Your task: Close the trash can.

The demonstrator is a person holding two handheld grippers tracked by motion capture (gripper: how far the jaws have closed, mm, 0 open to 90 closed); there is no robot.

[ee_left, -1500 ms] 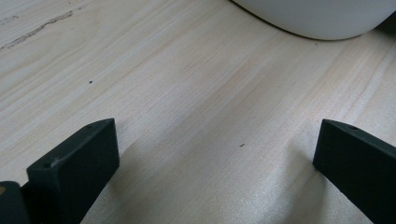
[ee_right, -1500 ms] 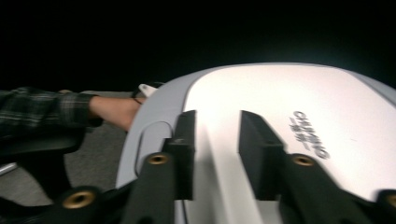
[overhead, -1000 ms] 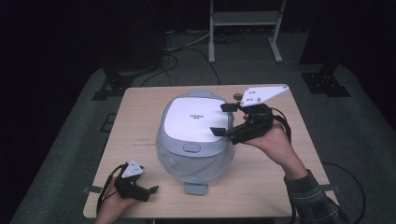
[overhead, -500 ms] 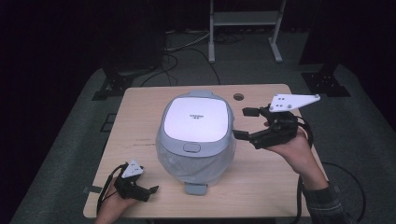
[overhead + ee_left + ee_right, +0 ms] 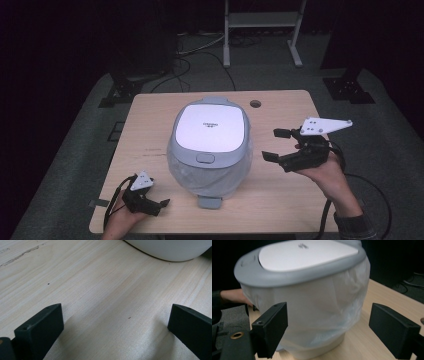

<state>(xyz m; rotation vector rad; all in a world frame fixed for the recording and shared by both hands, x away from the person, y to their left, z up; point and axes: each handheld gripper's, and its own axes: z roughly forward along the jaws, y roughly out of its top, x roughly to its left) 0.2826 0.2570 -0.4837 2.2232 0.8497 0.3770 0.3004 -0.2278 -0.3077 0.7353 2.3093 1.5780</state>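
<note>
The left gripper rests near the table's front-left corner, jaws spread and empty; the lidded bin stands mid-table; the right gripper, just beside it, has been opening, nothing between its jaws

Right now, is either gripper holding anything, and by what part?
Nothing is held: both the left gripper and right gripper have open, empty jaws beside the bin.

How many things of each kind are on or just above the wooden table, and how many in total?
Pedal bin with a white lid and a plastic liner: 1
Hand-held grippers: 2, the left gripper low over the near left corner, the right gripper beside the bin, both with jaws apart and nothing between them
Total: 3
</note>
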